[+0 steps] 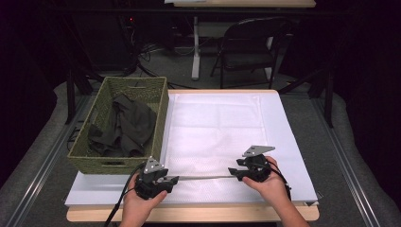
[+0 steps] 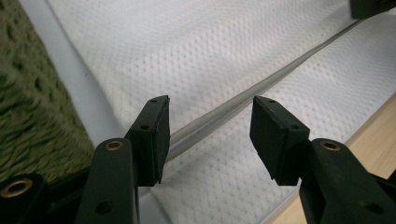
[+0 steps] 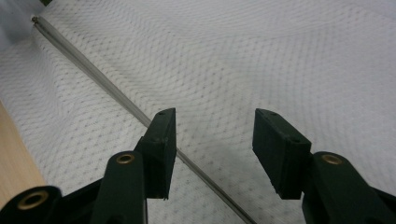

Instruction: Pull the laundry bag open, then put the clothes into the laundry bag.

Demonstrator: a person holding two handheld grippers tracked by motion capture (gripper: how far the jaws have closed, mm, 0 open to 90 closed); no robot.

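A person stands at the near edge of a table (image 1: 293,142) with 2 handheld grippers lowered onto a sheet of white mesh cloth (image 1: 213,127) spread flat across it. A thin grey rod (image 1: 203,178) lies along the cloth's near edge, stretching between the 2 tools.

The left gripper (image 1: 172,180) sits at the rod's left end. In the left gripper view its black jaws stand apart with the rod (image 2: 233,105) running up between them; the rod passes close beside the left pad (image 2: 156,135), but whether it touches cannot be told, and the other pad is clear of it.

The right gripper (image 1: 233,172) sits at the rod's right end. In the right gripper view its jaws are spread wide, and the rod (image 3: 93,77) crosses the cloth (image 3: 261,60) and passes under the left pad (image 3: 161,144); nothing is gripped.

At the table's left side, just beside the cloth, stands a green woven basket (image 1: 156,87) holding a heap of dark clothing (image 1: 127,125). A folding chair (image 1: 250,45) stands beyond the table's far end.
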